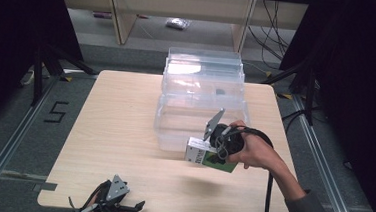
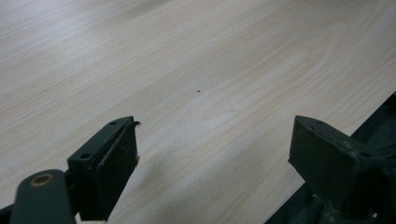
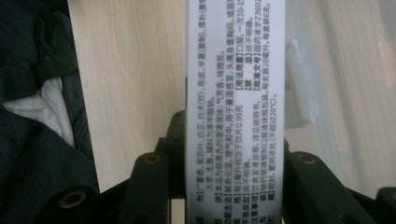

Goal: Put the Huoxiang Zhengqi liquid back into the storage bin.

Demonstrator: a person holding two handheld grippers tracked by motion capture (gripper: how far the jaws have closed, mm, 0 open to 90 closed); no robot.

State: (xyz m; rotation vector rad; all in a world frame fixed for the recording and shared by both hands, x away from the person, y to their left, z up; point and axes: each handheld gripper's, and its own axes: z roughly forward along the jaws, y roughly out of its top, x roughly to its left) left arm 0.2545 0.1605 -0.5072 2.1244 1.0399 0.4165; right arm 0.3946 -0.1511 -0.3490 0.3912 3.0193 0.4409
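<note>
Holding a small box [image 1: 207, 157] clamped in our right hand-held gripper [image 1: 219, 149], we carry it just above the desk [image 1: 114, 131], beside the clear plastic bin [image 1: 200, 112]. Our left hand-held gripper [image 1: 111, 206] rests wide open and empty. Next, we judge, comes lifting the box over the bin's wall.

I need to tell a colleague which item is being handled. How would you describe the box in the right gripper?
On the wooden table, find the clear bin. At its near edge the right gripper clamps a small box: white and green, one face covered in printed text.
</note>
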